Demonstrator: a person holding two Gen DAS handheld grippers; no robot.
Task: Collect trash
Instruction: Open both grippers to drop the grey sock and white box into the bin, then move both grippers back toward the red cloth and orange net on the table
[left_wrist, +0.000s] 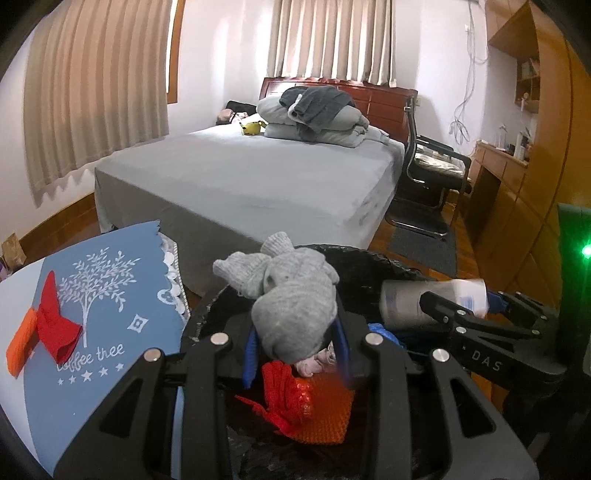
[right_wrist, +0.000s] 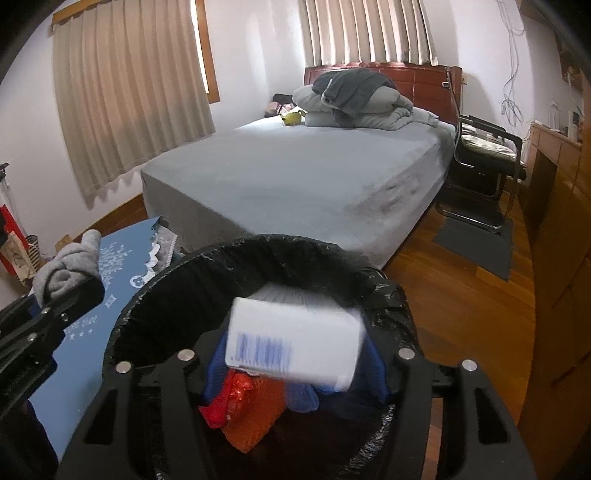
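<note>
My left gripper (left_wrist: 297, 347) is shut on a grey sock (left_wrist: 291, 291) and holds it over the black-lined trash bin (left_wrist: 373, 262). My right gripper (right_wrist: 295, 365) is shut on a white box with a blue barcode (right_wrist: 295, 341) and holds it above the same bin (right_wrist: 258, 254). Red and orange cloth pieces (left_wrist: 306, 406) lie inside the bin, also in the right wrist view (right_wrist: 243, 410). A red cloth (left_wrist: 55, 321) and an orange cloth (left_wrist: 20, 345) lie on the blue table mat (left_wrist: 107, 295) at the left. The right gripper and its box show in the left wrist view (left_wrist: 480, 299).
A bed with a grey sheet (left_wrist: 251, 177) stands behind the bin, with folded bedding (left_wrist: 314, 114) and a yellow toy (left_wrist: 253, 127). A black chair (left_wrist: 428, 166) and wooden cabinets (left_wrist: 517, 192) are at the right. A dark mat (right_wrist: 476, 240) lies on the wooden floor.
</note>
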